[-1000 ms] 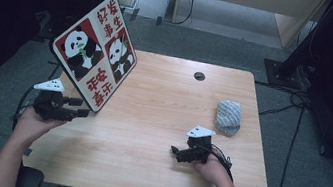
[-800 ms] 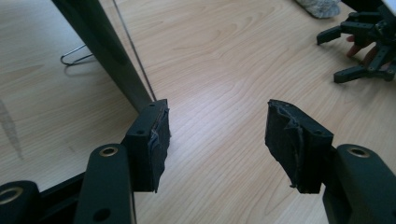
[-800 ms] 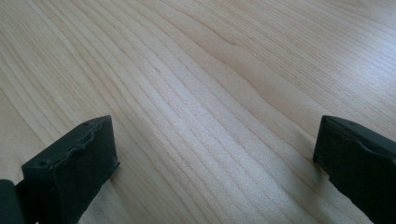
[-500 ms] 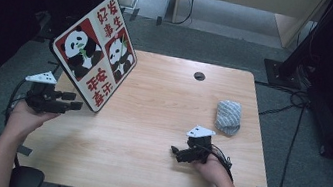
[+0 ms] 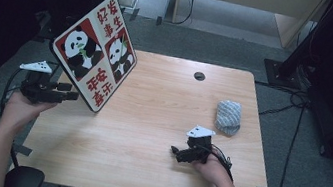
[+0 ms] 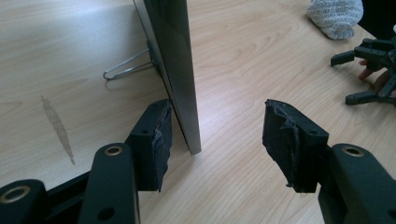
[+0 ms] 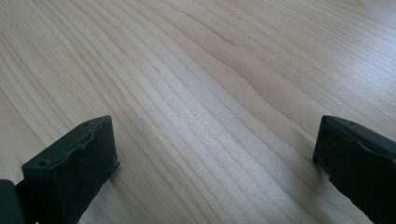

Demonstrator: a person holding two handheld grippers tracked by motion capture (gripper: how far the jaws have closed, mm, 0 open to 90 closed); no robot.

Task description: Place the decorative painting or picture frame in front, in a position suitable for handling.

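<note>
Left gripper (image 6: 217, 140) jaws apart, astride panda board (image 6: 175, 65) edge.

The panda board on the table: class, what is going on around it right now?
A person holds a gripper in each hand. The left gripper is open around the bottom corner of the panda board, which stands tilted on a wire stand. The right gripper rests open on the wooden table. A grey cloth lies untouched.

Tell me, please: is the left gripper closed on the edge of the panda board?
No: in the left gripper view the left gripper stands open, the panda board edge between its jaws with a clear gap to the right-hand jaw.
</note>
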